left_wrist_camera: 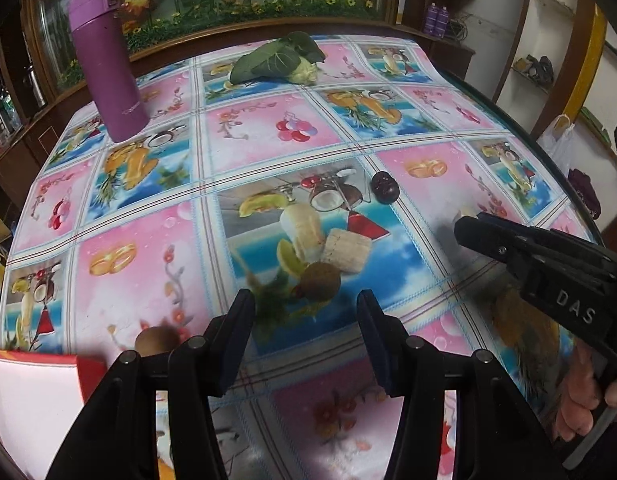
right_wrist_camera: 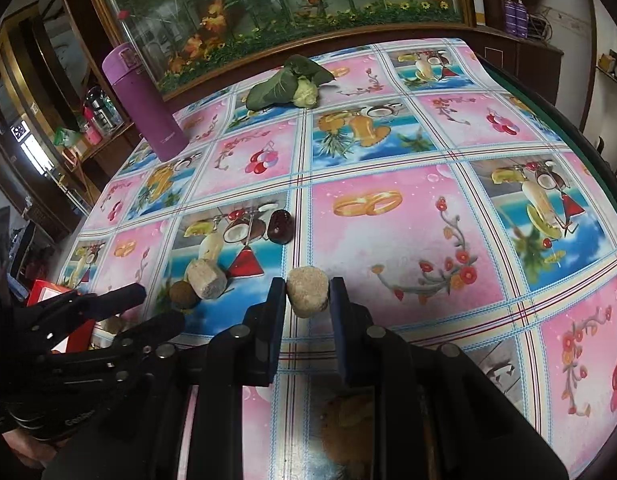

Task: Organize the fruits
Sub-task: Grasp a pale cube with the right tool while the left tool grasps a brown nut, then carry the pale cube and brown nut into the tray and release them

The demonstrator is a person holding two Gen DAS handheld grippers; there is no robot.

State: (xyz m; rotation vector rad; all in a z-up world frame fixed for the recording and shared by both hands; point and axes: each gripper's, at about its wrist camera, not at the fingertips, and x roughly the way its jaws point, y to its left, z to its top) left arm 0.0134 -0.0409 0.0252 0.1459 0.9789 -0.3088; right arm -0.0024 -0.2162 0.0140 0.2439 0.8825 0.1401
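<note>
Beige fruit piece (right_wrist_camera: pixel 307 291): clamped between the right tongs (right_wrist_camera: pixel 307 304), above the surface (right_wrist_camera: pixel 388 220). Second beige piece (left_wrist_camera: pixel 347 250) and round brown fruit (left_wrist_camera: pixel 320 282): touching, on the surface ahead of the left tongs (left_wrist_camera: pixel 306 320), whose jaws stand apart, empty. Dark red fruit (left_wrist_camera: pixel 384 187): farther back, apart. Brown fruit (left_wrist_camera: pixel 156 340): beside red box (left_wrist_camera: pixel 36 392). Purple flask (left_wrist_camera: pixel 106 60), leafy vegetable (left_wrist_camera: pixel 280 60): far edge.
</note>
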